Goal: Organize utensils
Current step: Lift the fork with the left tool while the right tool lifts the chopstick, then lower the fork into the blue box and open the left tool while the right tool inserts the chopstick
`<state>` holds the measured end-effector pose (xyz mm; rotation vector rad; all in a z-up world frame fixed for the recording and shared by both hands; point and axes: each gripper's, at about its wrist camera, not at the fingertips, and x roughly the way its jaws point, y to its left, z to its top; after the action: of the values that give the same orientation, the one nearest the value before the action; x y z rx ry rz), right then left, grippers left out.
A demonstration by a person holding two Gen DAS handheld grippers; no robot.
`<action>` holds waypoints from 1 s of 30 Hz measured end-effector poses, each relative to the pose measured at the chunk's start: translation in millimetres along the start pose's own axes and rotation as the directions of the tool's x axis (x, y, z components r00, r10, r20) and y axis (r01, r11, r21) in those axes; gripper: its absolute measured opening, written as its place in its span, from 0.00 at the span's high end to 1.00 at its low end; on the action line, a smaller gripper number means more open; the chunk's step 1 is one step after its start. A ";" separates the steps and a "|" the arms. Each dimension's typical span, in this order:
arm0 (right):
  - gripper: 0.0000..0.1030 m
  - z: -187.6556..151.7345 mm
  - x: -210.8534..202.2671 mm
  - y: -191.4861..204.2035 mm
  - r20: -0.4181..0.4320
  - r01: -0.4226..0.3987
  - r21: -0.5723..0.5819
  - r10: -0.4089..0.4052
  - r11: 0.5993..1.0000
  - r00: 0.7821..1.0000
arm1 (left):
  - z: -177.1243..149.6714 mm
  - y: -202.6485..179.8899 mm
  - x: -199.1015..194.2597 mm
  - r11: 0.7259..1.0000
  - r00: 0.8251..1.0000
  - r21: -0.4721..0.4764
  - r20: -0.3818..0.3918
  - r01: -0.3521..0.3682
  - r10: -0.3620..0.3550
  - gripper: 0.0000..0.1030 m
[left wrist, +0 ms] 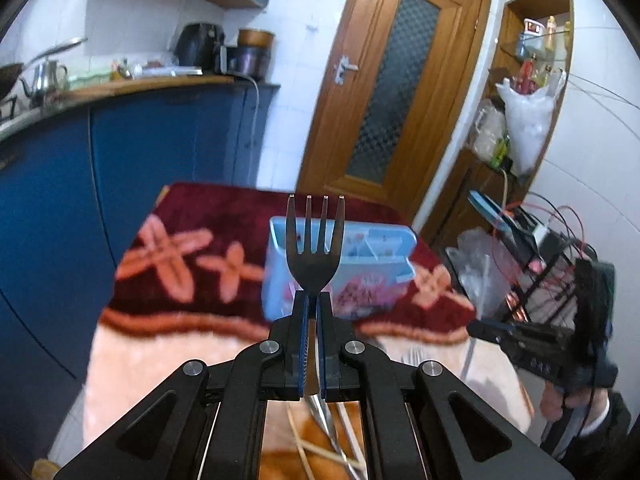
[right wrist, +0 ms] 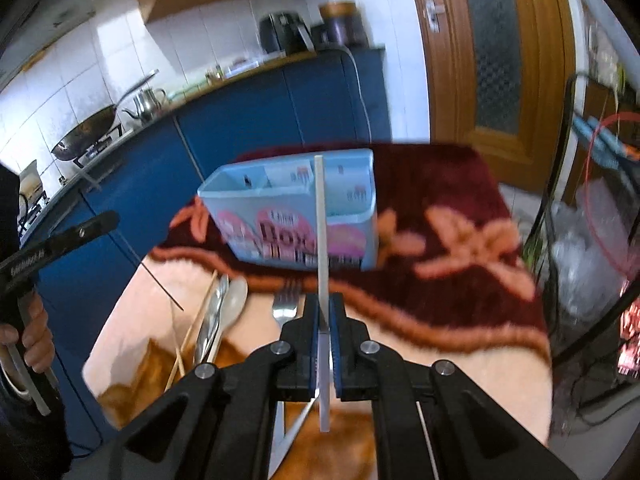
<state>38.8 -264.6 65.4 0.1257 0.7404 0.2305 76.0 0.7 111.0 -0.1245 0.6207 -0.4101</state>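
While left fingers clench a fork, right fingers clench a chopstick, floral tablecloth (blue-cabineted kitchen).

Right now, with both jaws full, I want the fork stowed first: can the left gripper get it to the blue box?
Probably yes: the left gripper holds the fork upright, nothing between it and the open blue box.

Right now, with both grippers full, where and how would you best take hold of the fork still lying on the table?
Grip the fork by its handle, not the tines. It lies flat on the cloth with tines toward the blue box and handle running back under the right gripper, so come from above, jaws across the narrow handle. The spoons lie apart to its left.
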 end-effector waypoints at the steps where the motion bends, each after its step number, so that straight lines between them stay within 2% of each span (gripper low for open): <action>1: 0.93 2.3 -1.9 1.7 0.027 0.007 -0.013 -0.007 1.000 1.000 | 3.6 -1.0 0.6 1.000 1.000 -0.003 0.010 -0.006 0.006 0.97; 8: 0.93 20.8 -10.0 4.0 0.161 0.010 -0.040 -0.003 0.999 0.987 | 38.9 -8.3 4.8 0.999 0.996 -0.014 0.086 -0.031 0.033 0.97; 17: 0.93 46.9 -9.9 -6.3 0.264 0.006 -0.025 0.001 1.000 0.965 | 80.3 -22.9 22.2 0.995 0.978 0.023 0.186 -0.099 0.093 0.96; 23: 0.93 66.6 -3.6 -10.3 0.309 0.009 0.006 -0.010 1.000 0.951 | 79.2 -25.1 52.4 0.991 0.980 0.063 0.168 -0.118 0.106 0.96; 30: 0.93 84.7 18.4 -10.4 0.360 0.030 0.022 -0.036 0.999 0.932 | 65.6 -15.6 88.5 0.992 0.987 0.056 0.120 -0.112 0.105 0.96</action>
<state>111.3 -272.8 113.4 0.1652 0.3769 0.1628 174.5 -50.3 120.0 -0.0546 0.4965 -0.3141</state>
